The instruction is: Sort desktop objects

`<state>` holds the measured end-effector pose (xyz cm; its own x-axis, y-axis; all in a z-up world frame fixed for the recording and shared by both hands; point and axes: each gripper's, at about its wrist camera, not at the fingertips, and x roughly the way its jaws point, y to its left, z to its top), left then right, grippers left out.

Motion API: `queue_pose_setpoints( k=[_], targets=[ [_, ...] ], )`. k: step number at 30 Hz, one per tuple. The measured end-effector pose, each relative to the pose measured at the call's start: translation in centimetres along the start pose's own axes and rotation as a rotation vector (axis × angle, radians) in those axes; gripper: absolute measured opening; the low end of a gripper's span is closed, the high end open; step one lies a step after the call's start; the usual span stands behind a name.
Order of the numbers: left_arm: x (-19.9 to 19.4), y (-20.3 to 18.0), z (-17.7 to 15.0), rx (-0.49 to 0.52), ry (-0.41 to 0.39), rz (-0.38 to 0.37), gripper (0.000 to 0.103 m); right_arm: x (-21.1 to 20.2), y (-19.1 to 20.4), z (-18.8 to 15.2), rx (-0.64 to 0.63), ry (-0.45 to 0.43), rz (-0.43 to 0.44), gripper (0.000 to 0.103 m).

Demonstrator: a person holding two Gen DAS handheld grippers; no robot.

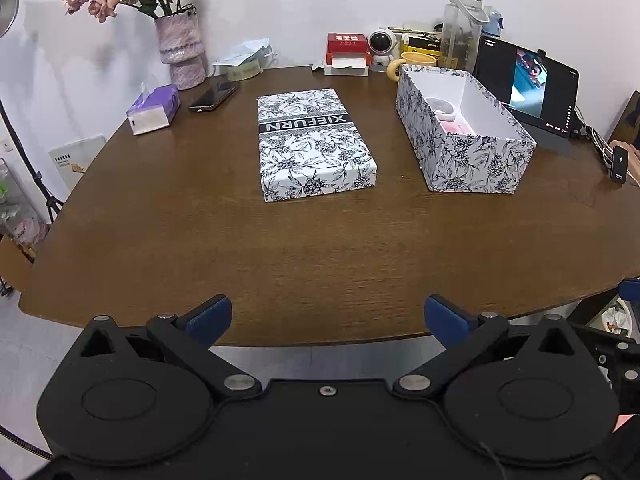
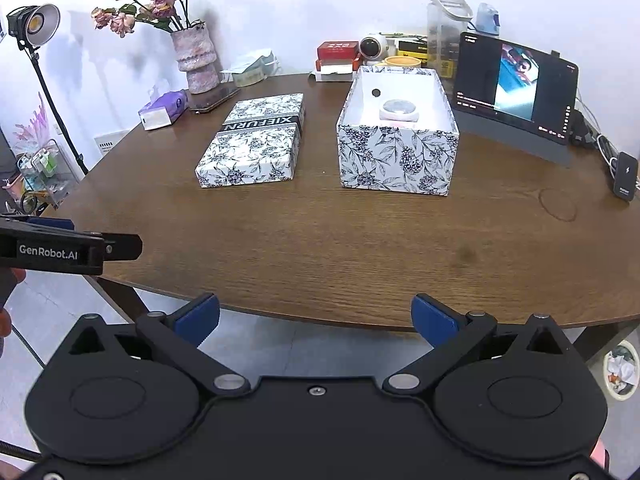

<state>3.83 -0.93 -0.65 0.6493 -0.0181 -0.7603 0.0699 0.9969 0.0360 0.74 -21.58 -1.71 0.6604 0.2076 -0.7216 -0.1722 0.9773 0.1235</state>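
Observation:
An open floral-print box (image 1: 472, 156) (image 2: 396, 156) stands on the brown table right of centre; a round white item (image 2: 398, 110) (image 1: 440, 107) and something pink (image 1: 456, 126) lie inside. Its floral lid (image 1: 314, 144) (image 2: 252, 144), printed XIEFURN, lies flat to the box's left. My left gripper (image 1: 327, 316) hovers open over the near table edge, nothing between its blue pads. My right gripper (image 2: 316, 314) is open too, held back over the near edge, empty. In the right wrist view the side of the left gripper's body (image 2: 72, 249) shows at the left.
Along the back stand a vase of pink flowers (image 1: 180, 48), a purple tissue pack (image 1: 154, 110), a black phone (image 1: 214, 95), a red box (image 1: 347, 54), a small robot figure (image 1: 382, 49), a yellow mug (image 1: 412, 63), a clear bottle (image 1: 462, 28) and a lit tablet (image 1: 528, 86). A power bank (image 2: 625, 175) lies far right.

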Motion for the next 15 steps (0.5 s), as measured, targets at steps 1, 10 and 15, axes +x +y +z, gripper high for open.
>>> queue_pose_setpoints(
  k=[1, 10, 15],
  targets=[
    [0.0, 0.03, -0.02, -0.003, 0.0, 0.001, 0.103, -0.03, -0.02, -0.01, 0.001, -0.002, -0.001, 0.103],
    [-0.13, -0.11, -0.13, -0.004, -0.003, 0.021, 0.103, -0.16, -0.03, -0.11, 0.001, -0.003, -0.001, 0.103],
    [-0.15, -0.06, -0.09, -0.009, 0.0, 0.028, 0.103, -0.22, -0.1, -0.04, 0.004, -0.004, -0.001, 0.103]
  ],
)
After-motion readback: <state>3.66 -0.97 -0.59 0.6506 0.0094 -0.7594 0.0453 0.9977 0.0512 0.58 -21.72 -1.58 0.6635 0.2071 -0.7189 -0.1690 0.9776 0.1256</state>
